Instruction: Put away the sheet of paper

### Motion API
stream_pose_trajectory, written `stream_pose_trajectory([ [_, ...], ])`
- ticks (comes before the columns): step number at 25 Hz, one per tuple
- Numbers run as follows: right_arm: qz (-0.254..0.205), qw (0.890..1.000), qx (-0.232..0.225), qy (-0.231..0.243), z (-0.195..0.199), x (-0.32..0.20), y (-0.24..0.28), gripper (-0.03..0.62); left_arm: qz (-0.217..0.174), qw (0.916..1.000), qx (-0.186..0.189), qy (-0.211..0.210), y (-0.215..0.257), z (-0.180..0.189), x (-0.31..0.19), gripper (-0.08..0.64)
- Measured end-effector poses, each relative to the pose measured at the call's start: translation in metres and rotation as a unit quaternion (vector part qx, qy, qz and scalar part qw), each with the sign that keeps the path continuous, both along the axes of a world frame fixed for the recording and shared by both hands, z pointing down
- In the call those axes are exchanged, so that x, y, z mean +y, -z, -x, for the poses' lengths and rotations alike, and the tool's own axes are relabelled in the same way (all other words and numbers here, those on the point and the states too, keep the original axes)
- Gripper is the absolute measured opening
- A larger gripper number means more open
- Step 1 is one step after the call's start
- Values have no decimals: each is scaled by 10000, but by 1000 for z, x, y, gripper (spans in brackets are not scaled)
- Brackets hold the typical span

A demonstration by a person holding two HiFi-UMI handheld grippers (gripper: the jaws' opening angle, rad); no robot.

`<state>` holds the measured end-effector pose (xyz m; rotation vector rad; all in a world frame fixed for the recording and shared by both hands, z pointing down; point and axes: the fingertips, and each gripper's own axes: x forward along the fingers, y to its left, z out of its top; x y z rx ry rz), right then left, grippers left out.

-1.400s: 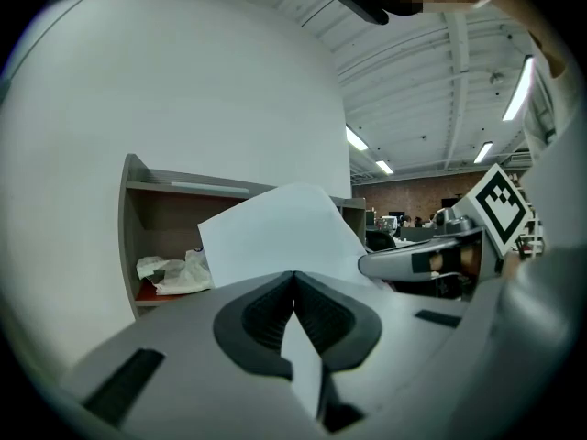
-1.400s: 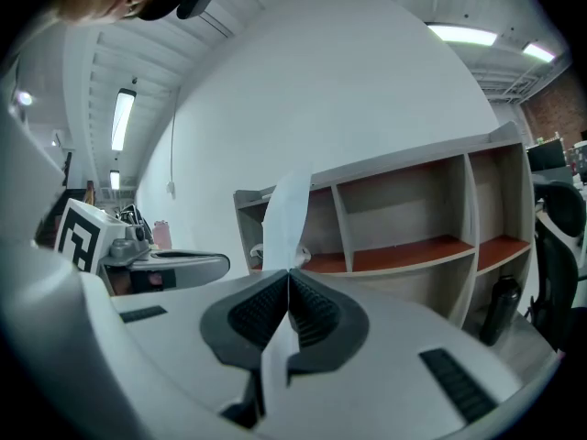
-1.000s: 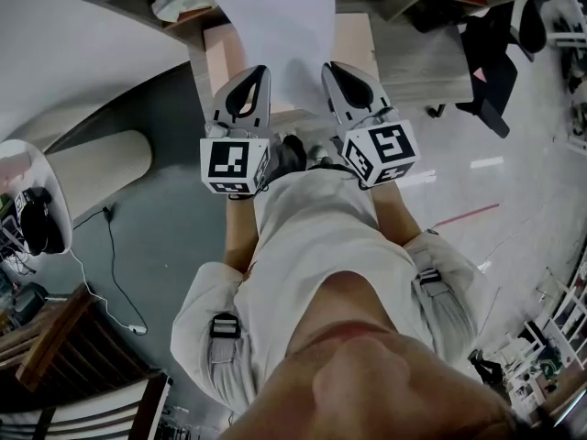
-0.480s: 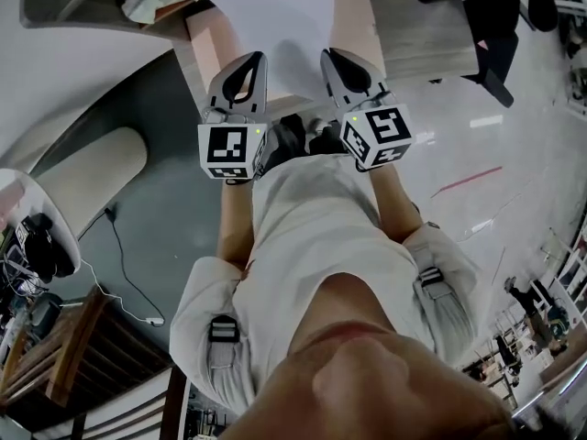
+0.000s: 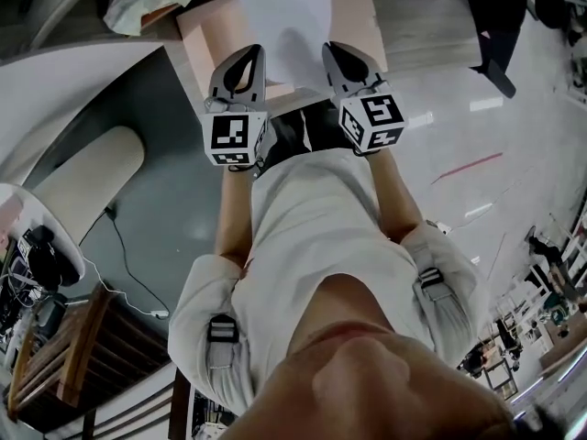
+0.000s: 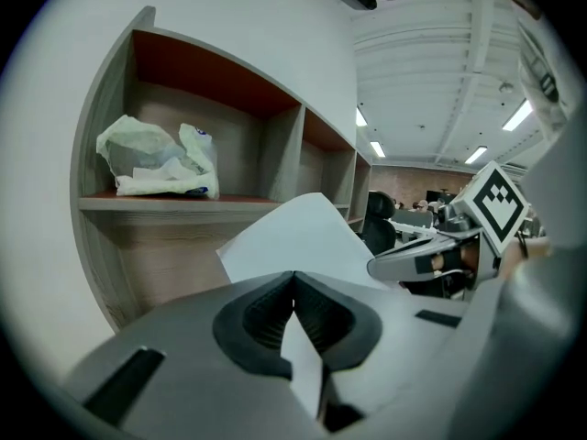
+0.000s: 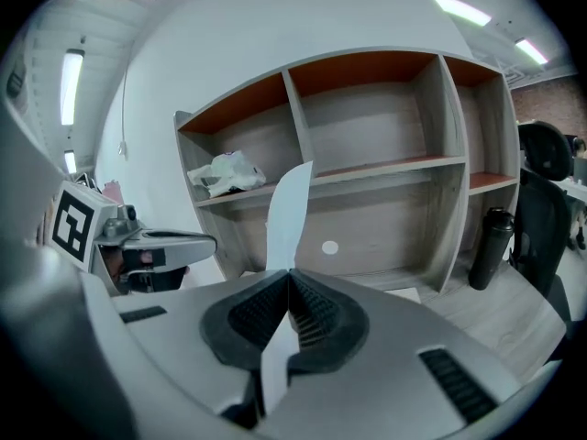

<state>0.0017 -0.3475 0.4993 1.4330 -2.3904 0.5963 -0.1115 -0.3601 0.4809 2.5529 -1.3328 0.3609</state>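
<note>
Both grippers were clamped on the sheet of paper (image 5: pixel 282 21), which was held out in front of the person over the pale wooden shelf unit (image 5: pixel 356 27). The left gripper (image 5: pixel 251 53) had its jaws closed on the sheet's near edge towards the left corner, and a sliver of paper ran back between the pads. The right gripper (image 5: pixel 332 49) gripped the same edge towards the right corner, jaws fully together with only the paper between them. From that hold the sheet reached away to the far side, towards the open compartments of the unit. In the right gripper view it stood nearly edge-on in front of the middle compartments. A crumpled plastic bag (image 6: pixel 161 159) lay on a shelf in the unit's upper left compartment. A dark bottle (image 7: pixel 486 246) stood at the unit's right end, beside an office chair (image 7: pixel 543 200).
</note>
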Motion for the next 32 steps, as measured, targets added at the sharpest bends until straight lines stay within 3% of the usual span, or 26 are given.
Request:
stream_pose_trajectory([
  [14, 590, 9978, 184, 242, -12, -30, -70, 20, 387, 9989, -207, 190, -57, -9, -25, 21],
  [32, 1354, 9897, 461, 31, -39, -36, -158, 20, 931, 9945, -350, 319, -117, -12, -32, 21],
])
